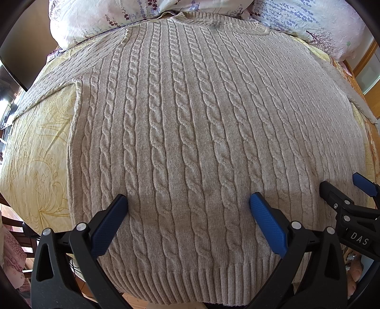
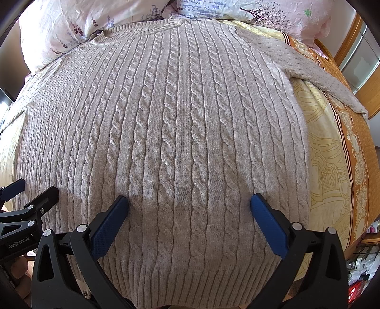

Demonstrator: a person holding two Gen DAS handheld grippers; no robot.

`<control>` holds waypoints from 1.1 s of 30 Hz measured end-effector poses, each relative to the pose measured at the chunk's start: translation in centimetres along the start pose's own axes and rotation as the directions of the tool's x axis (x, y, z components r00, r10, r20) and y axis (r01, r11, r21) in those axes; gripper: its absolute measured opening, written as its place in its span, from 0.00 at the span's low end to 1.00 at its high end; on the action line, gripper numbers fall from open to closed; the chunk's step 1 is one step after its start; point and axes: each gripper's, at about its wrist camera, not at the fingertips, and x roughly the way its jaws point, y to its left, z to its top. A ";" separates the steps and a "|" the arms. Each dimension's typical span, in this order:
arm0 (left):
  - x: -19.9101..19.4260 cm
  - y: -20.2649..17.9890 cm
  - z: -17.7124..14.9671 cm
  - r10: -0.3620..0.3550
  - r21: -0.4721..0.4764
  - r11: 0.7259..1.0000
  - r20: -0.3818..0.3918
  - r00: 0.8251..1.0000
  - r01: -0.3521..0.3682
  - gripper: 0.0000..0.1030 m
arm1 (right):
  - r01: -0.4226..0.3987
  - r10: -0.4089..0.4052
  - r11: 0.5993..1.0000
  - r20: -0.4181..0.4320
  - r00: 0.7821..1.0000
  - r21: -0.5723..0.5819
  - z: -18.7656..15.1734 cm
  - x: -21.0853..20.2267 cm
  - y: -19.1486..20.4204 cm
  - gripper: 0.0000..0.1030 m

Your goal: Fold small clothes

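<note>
- Left wrist view: the left gripper (image 1: pixel 188 202) hovers with its jaws spread wide over the lower body of a beige cable-knit sweater (image 1: pixel 190 118), holding nothing.
- The sweater lies flat on a yellow patterned bedspread (image 1: pixel 40 147), collar far, ribbed hem at the near bed edge.
- Floral pillows (image 1: pixel 95 19) sit just beyond the collar; one sleeve runs out to the sweater's left.
- The right gripper (image 1: pixel 342 187) shows at the sweater's right edge.
- Right wrist view: the right gripper (image 2: pixel 189 202) is likewise spread wide and empty over the sweater (image 2: pixel 178 118).
- The other sleeve (image 2: pixel 315 71) stretches right across the bedspread (image 2: pixel 332 166), bare beside the sweater up to its orange border.
- The left gripper (image 2: pixel 19 192) sits at the sweater's left edge.
</note>
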 end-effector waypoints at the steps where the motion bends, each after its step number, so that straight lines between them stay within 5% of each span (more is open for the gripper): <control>1: 0.0 0.0 0.0 0.000 0.000 1.000 0.000 1.000 0.000 0.98 | 0.000 0.000 1.000 0.000 1.000 -0.001 0.0 0.0 0.0 0.99; 25: 0.1 0.1 0.5 0.008 -0.024 1.000 -0.006 1.000 -0.008 0.98 | -0.024 0.025 1.000 0.029 0.999 -0.013 0.4 -0.1 -0.5 0.99; 33: -0.7 1.5 1.8 -0.015 -0.100 0.995 0.060 0.998 0.021 0.98 | -0.152 0.127 0.977 0.166 0.978 0.150 3.5 -1.3 -6.0 0.92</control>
